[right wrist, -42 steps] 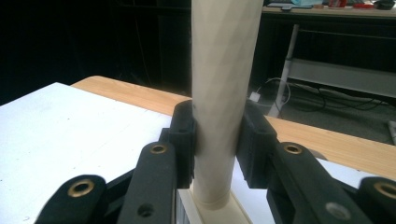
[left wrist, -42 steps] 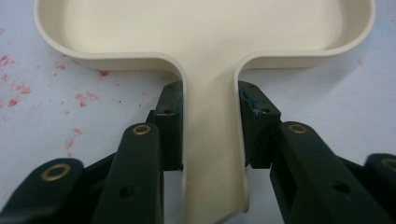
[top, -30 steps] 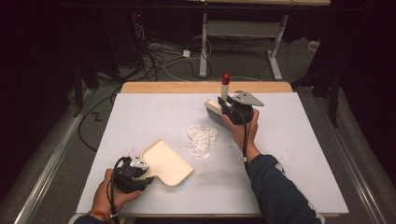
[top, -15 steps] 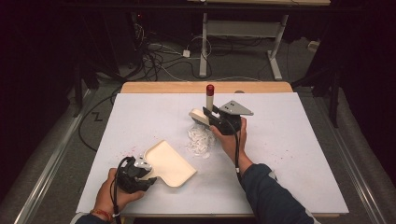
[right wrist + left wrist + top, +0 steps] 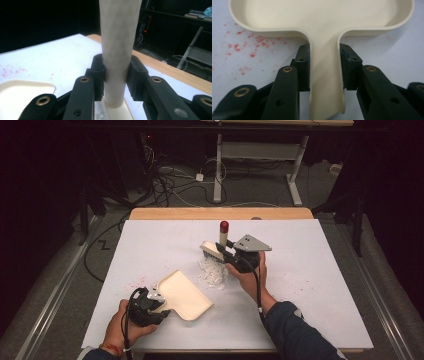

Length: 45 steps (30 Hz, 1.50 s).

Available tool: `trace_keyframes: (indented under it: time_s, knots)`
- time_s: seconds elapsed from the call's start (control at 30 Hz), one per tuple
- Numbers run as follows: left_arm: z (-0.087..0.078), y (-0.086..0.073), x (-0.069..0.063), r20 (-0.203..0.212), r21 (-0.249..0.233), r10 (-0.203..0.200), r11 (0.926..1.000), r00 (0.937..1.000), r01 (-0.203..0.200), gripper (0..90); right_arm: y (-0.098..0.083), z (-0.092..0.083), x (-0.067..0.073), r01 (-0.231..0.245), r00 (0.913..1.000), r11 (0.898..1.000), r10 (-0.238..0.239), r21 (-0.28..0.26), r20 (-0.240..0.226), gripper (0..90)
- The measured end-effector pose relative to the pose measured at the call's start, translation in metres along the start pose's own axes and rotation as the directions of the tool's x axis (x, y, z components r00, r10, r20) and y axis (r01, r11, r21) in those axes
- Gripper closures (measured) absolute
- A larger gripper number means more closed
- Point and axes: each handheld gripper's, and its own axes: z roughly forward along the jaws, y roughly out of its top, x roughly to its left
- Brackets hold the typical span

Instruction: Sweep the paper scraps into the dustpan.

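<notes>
So far I have my left gripper (image 5: pixel 156 301) clamped on the cream plastic dustpan's (image 5: pixel 182 294) handle and my right gripper (image 5: pixel 226 254) clamped on the cream red-tipped hand brush (image 5: pixel 214 249), bristles at the white paper shreds (image 5: pixel 212 273) heaped mid-desk, none yet in the pan

Left hand (image 5: pixel 120 325): at 7 o'clock in the high view, low over the tabletop, wrapped around the left gripper (image 5: pixel 157 296); jaws pointing toward 1 o'clock, clamped on a handle.
Right hand (image 5: pixel 250 275): near centre, forearm entering from 5 o'clock, sleeve dark; right gripper (image 5: pixel 223 254) aimed toward 10 o'clock, jaws clamped on a shaft.
</notes>
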Motion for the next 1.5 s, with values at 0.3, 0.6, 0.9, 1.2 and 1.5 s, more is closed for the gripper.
trace_keyframes:
  time_s: [0.3, 0.6, 0.9, 1.2, 1.5]
  knots:
    - [0.001, 0.007, 0.000, 0.009, 0.009, -0.001, 1.0000, 1.0000, 0.001, 63.5, 0.009, -0.002, -0.032, -0.085, 0.9925, 0.995, 0.090, -0.060, 0.083, 71.5]
    - [0.002, 0.010, 0.001, 0.009, 0.022, -0.002, 0.9998, 1.0000, 0.002, 63.5, -0.004, 0.017, -0.037, -0.028, 0.9920, 0.999, 0.033, -0.042, 0.122, 71.5]
    - [0.001, 0.010, 0.007, 0.006, 0.029, -0.010, 0.9995, 0.9999, 0.010, 63.5, -0.005, 0.016, -0.009, -0.047, 0.9979, 0.998, 0.045, -0.038, -0.046, 70.9]
    - [0.003, 0.014, 0.007, 0.000, 0.040, -0.011, 0.9991, 0.9999, 0.011, 63.5, -0.007, 0.005, 0.027, -0.076, 0.9886, 0.996, 0.070, -0.045, -0.133, 70.7]
    - [0.006, 0.016, -0.002, 0.001, 0.043, -0.001, 0.9991, 1.0000, 0.001, 63.5, -0.004, 0.004, 0.060, -0.029, 0.9780, 0.998, 0.018, -0.048, -0.208, 70.9]
